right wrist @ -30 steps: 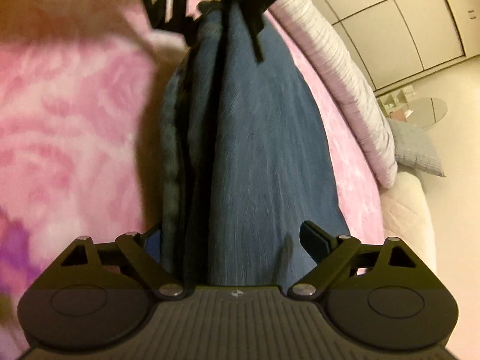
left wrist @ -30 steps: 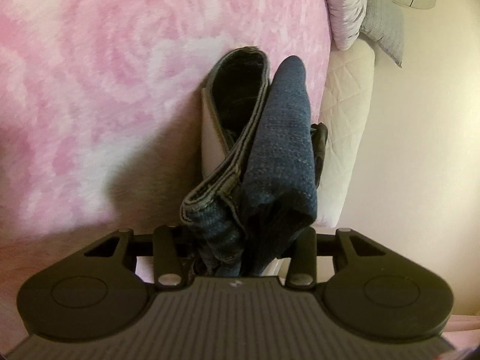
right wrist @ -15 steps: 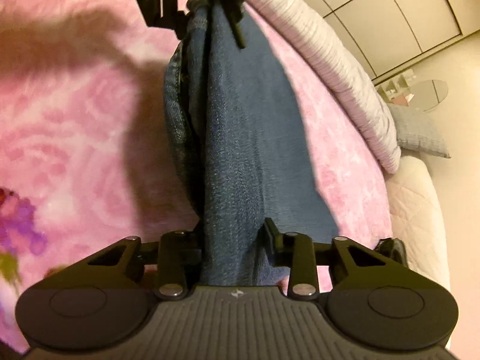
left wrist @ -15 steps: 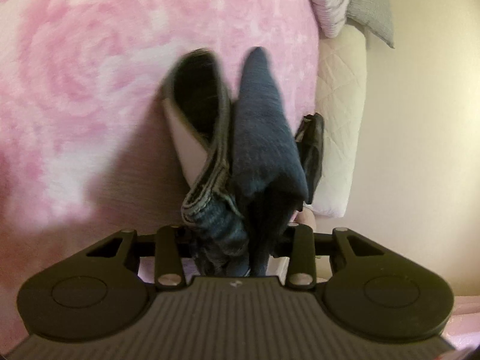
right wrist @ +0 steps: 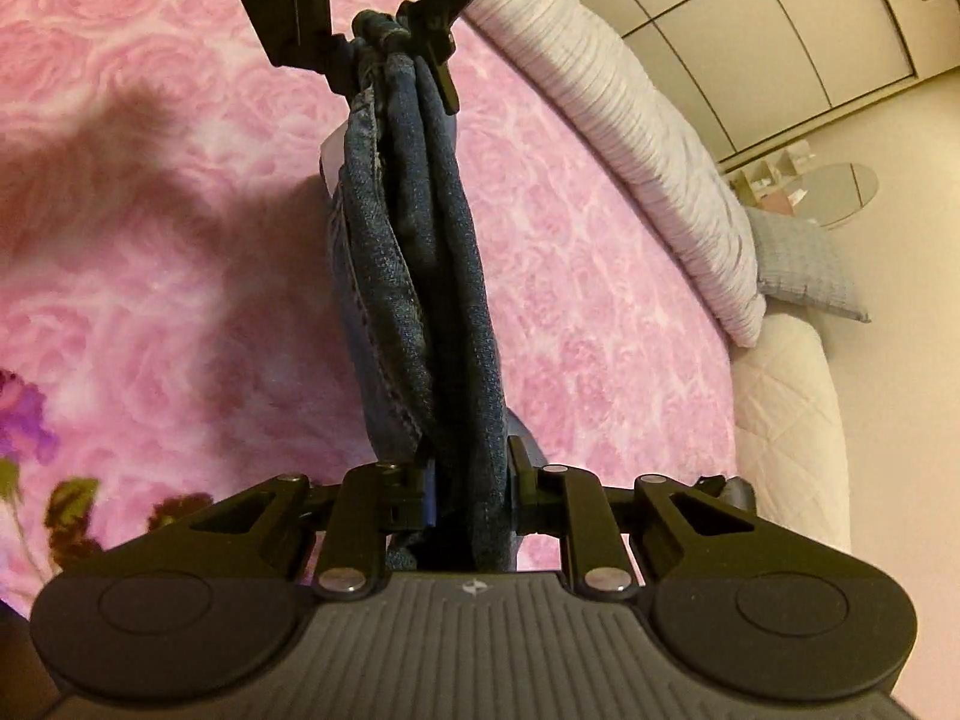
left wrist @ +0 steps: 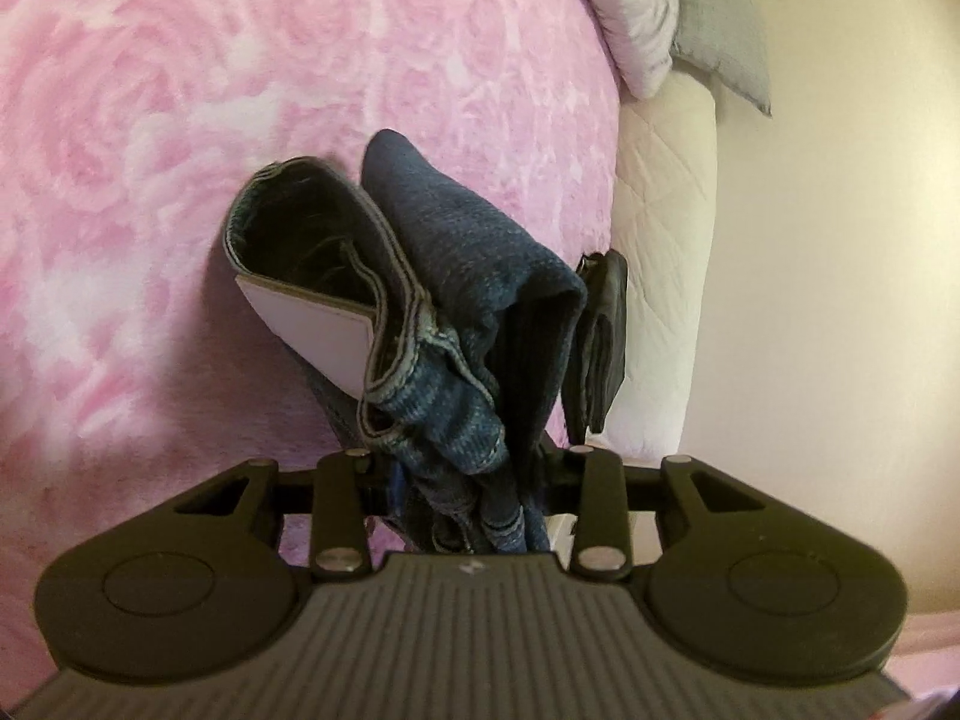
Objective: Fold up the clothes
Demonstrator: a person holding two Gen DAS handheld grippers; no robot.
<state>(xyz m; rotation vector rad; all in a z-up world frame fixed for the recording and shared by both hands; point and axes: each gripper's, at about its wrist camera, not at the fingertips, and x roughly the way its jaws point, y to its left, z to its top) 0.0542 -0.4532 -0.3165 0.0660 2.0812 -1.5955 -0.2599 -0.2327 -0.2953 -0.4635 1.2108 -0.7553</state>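
- My left gripper (left wrist: 474,480) pinches a bunched end of the jeans (left wrist: 456,312), its jaws easing apart at this moment with denim pressed between them.
- My right gripper (right wrist: 471,495) is closing, its jaws clamped on the other end.
- The jeans hang stretched between both tools above the pink rose-patterned bedspread (right wrist: 600,276), near the bed's right edge, below the pillows (right wrist: 648,138).

Around your work: bedding and room.
You had a pink rose-patterned blanket (left wrist: 300,90) spread on the bed, a ribbed white pillow (right wrist: 630,138), a grey cushion (right wrist: 804,270) and wardrobe doors (right wrist: 810,18) beyond.
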